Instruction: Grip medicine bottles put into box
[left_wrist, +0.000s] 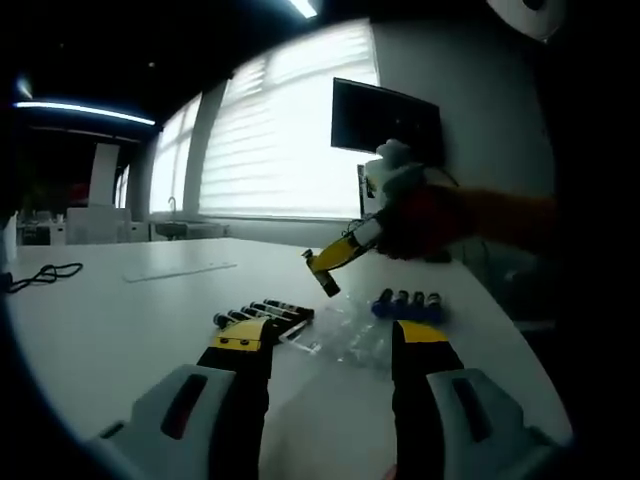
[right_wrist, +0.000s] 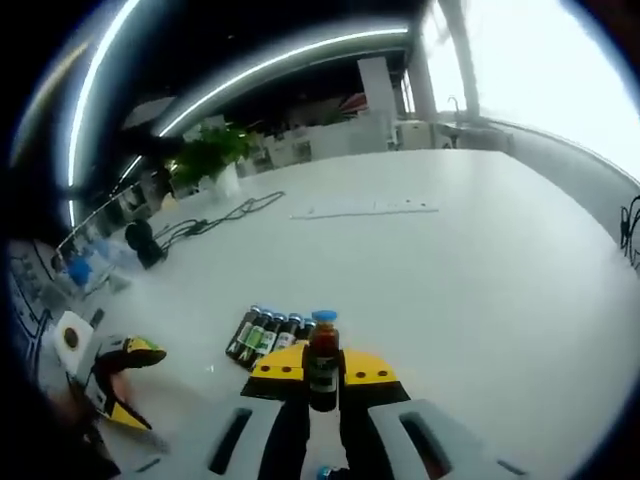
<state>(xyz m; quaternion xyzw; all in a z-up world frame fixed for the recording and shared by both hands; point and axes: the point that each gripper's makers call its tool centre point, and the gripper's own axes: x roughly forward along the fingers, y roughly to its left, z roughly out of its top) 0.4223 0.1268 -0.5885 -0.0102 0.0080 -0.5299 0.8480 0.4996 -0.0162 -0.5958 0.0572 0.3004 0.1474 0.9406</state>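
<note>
My left gripper (left_wrist: 330, 338) stands open low over the white table (left_wrist: 120, 330), nothing between its jaws. Just ahead lies a clear plastic box (left_wrist: 352, 335). To its left lies a row of dark bottles (left_wrist: 262, 312); to its right stands a row of blue-capped bottles (left_wrist: 405, 300). My right gripper (left_wrist: 330, 265) hangs above them, held by a gloved hand (left_wrist: 400, 175). In the right gripper view the right gripper (right_wrist: 322, 372) is shut on a small brown bottle (right_wrist: 322, 360), held upright above the dark bottles (right_wrist: 265, 333). A blue cap (right_wrist: 323, 317) shows behind it. The left gripper (right_wrist: 118, 385) is at lower left.
A black cable (right_wrist: 215, 215) and a flat clear strip (right_wrist: 365, 208) lie farther out on the table (right_wrist: 480, 260). A potted plant (right_wrist: 205, 155) stands at its far edge. A dark monitor (left_wrist: 385, 120) hangs by bright blinds (left_wrist: 280, 140).
</note>
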